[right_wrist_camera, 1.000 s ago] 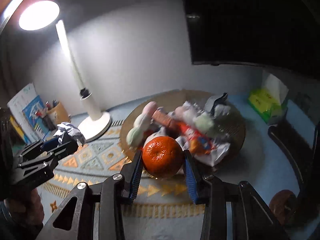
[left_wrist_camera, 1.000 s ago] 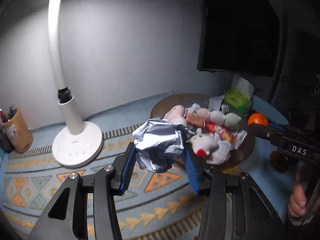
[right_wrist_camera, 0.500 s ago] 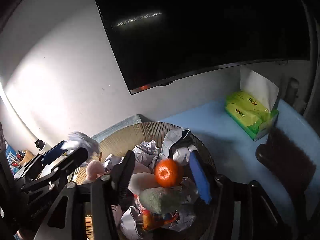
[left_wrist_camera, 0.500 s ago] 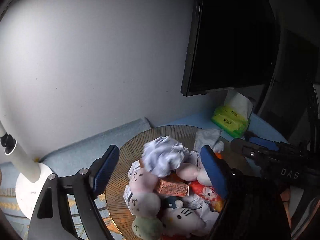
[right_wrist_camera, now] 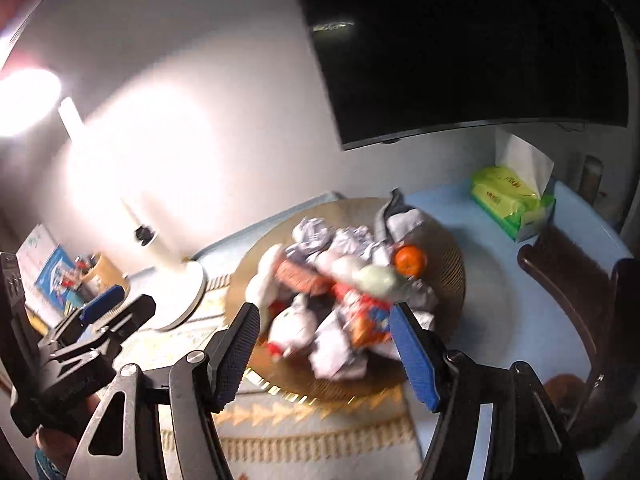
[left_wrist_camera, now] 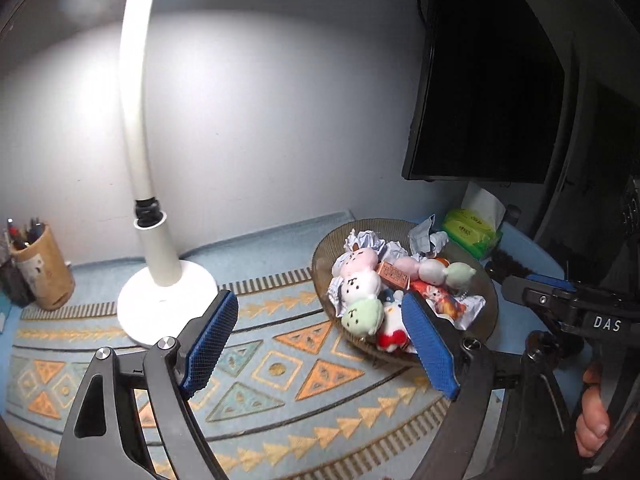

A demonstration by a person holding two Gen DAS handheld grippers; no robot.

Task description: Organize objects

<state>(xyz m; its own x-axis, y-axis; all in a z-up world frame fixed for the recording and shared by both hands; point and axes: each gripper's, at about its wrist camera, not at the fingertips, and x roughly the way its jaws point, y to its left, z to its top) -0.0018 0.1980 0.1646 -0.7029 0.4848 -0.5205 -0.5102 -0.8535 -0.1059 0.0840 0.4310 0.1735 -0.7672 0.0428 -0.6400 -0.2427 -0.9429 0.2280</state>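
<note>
We hold both tools open and empty near the woven basket (left_wrist_camera: 320,258). The left tool (left_wrist_camera: 320,344) has just spread its jaws; the crumpled paper ball (left_wrist_camera: 362,240) lies at the basket's far side. The right tool (right_wrist_camera: 326,354) has opened too; the orange (right_wrist_camera: 409,260) rests among the plush toys (left_wrist_camera: 358,280).

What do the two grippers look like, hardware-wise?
Both are the same build: black angular linkage arms with silver pivot bolts, and two fingers faced with blue textured pads. In the left wrist view, the right gripper carries white "DAS" lettering on its black body. The left gripper has no visible marking. No cables or sleeves show.
</note>
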